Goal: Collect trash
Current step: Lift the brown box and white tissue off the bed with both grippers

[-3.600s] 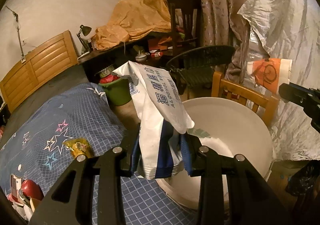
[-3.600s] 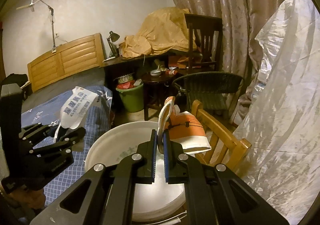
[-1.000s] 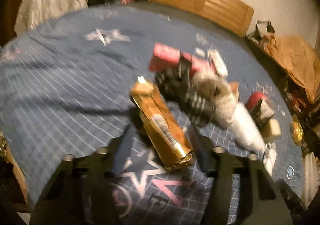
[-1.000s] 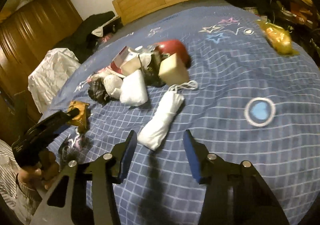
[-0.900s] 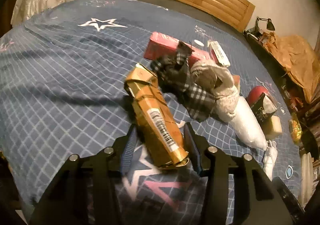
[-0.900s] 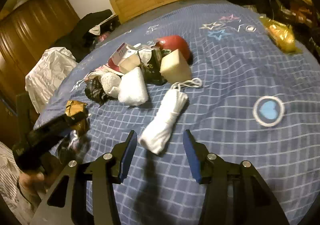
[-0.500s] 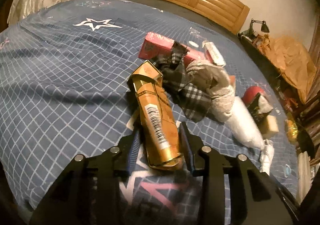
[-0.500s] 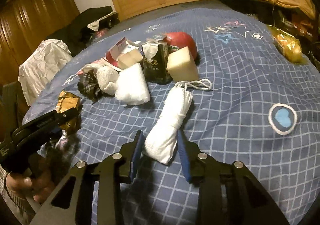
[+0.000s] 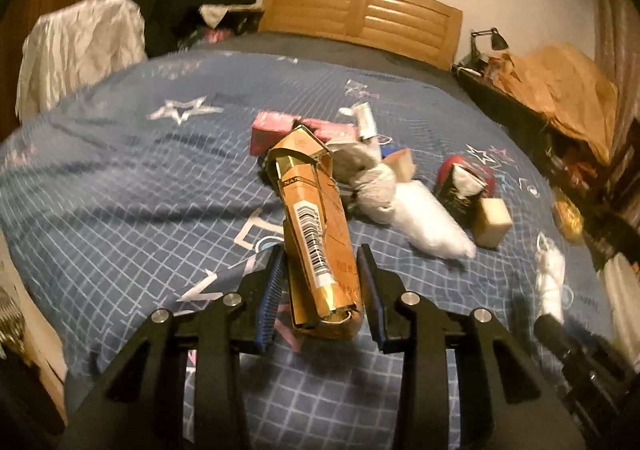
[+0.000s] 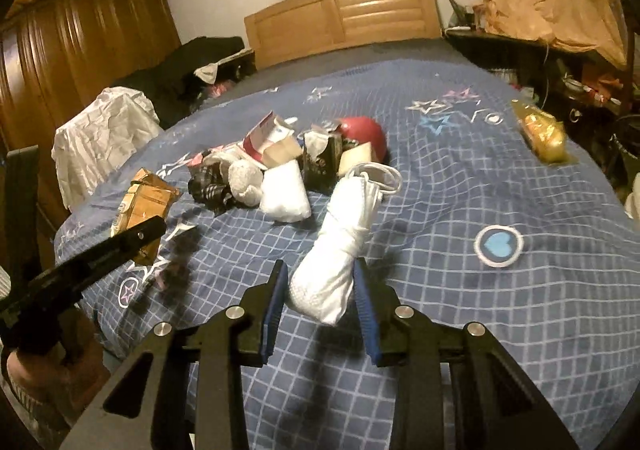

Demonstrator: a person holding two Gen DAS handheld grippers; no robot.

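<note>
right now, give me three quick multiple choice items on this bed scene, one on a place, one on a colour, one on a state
1. Where does the heart patch lie?
A. on the blue bedspread
B. on the headboard
C. on the desk

2. What colour is the carton in the left gripper?
A. green
B. gold-orange
C. white

3. What is the right gripper doing?
A. hanging empty
B. gripping the white cloth bundle
C. gripping a lamp

Answers: 1 A, the patch sits on the grid-patterned cover; 2 B, its foil looks gold-orange; 3 B, the pads press the bundle's near end.
</note>
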